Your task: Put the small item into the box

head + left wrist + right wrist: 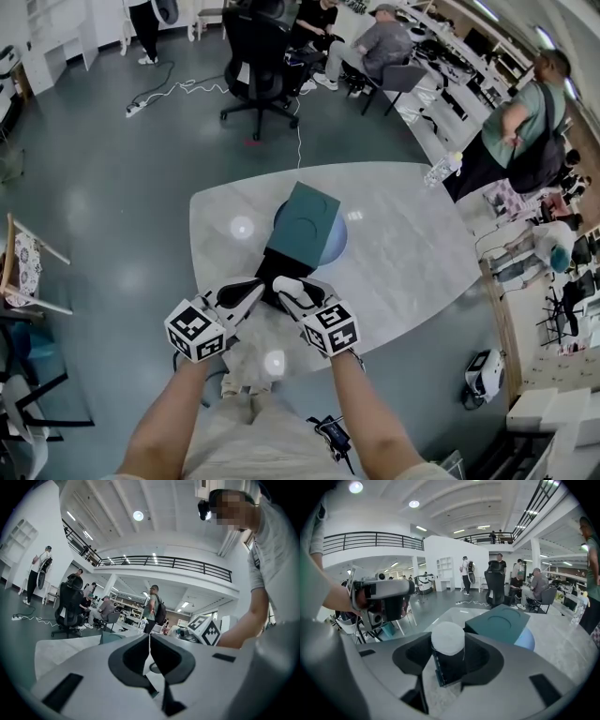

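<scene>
**Head view.** A pale counter (412,262) fills the centre of the frame. A teal lid (305,217) lies tilted at centre, propped on a blue dish (339,246). The dark opening of the box (268,272) shows just below it. The left gripper (251,289) and right gripper (284,285) meet at the box's near edge, at lower centre. What the right gripper carries cannot be made out here.

**Left gripper view.** The fingers (133,656) are closed tip to tip at centre frame, and nothing is held between them. The right gripper's marker cube appears at right of centre.

**Right gripper view.** The fingers (412,656) are closed onto the small item (448,638), a white rounded piece seated at their tips in centre frame. Directly beneath it is the box, dark inside with a teal edge. The teal lid and blue dish lie beyond, at right of centre. Whether the item touches the box interior cannot be told.

**Assessment of progress.**
- Done: the box stands uncovered, the item is gripped, and it is positioned at the mouth of the box.
- Outstanding: lowering it in, releasing it and clearing the gripper.
- The task is judged well advanced but not complete.
</scene>
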{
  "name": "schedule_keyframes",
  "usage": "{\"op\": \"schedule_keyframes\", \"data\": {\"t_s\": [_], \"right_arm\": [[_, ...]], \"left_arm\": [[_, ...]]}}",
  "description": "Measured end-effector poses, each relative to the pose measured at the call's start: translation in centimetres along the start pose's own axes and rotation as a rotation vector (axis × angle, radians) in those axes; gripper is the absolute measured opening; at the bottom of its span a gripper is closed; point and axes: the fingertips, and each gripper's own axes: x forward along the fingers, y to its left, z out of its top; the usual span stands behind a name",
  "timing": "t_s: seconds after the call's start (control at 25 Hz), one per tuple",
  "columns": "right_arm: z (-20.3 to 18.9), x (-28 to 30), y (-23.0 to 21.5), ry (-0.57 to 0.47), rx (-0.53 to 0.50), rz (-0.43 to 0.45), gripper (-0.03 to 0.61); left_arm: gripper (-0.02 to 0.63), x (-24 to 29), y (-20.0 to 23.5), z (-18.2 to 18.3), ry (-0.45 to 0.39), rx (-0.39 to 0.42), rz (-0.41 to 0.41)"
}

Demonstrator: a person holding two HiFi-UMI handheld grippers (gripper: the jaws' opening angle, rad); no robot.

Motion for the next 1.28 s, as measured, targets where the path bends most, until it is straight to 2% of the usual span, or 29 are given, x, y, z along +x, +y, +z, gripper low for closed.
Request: {"op": "schedule_keyframes", "data": {"t_s": [1.28], "right_arm": [[-5.0,4.7,-2.0,0.237,-0.094,-0.036,0.204]], "left_arm": [[0.021,0.1,0.7,-0.8,0.003,-0.034,-0.004]]}}
